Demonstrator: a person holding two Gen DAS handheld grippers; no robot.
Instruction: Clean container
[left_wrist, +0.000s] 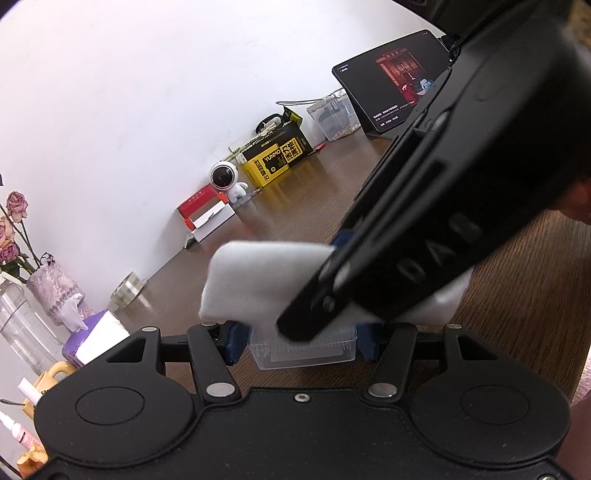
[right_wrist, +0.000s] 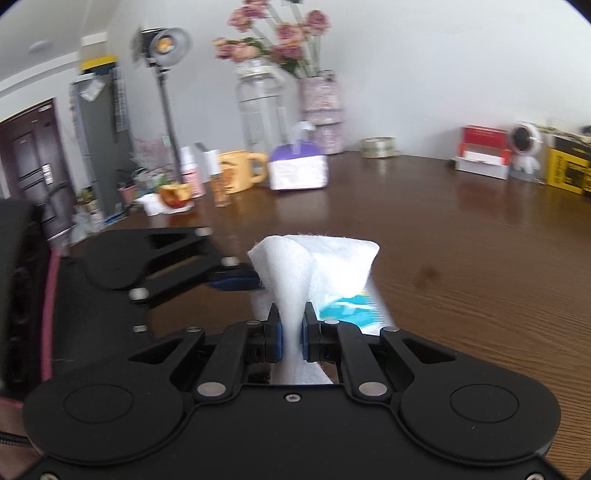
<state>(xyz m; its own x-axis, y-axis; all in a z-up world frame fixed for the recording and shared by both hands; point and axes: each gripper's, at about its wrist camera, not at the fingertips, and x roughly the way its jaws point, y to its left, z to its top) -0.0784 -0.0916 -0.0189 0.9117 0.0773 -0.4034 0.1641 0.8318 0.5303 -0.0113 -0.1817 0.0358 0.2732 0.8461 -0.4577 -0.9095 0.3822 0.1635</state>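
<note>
Left gripper (left_wrist: 301, 341): jaws clamp the clear box (left_wrist: 303, 350) by its two ends, near the counter (left_wrist: 517, 295) edge.
Right gripper (right_wrist: 291, 332): jaws pinch a white wipe (right_wrist: 314, 266), narrow gap.
Wipe: draped over the box's open top.

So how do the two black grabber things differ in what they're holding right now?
The left gripper has its blue pads set wide, either side of a small clear plastic container; the right gripper has its pads pinched close on a soft white wipe. The container is rigid and see-through, the wipe limp and opaque. Both grippers are black with blue pads.
</note>
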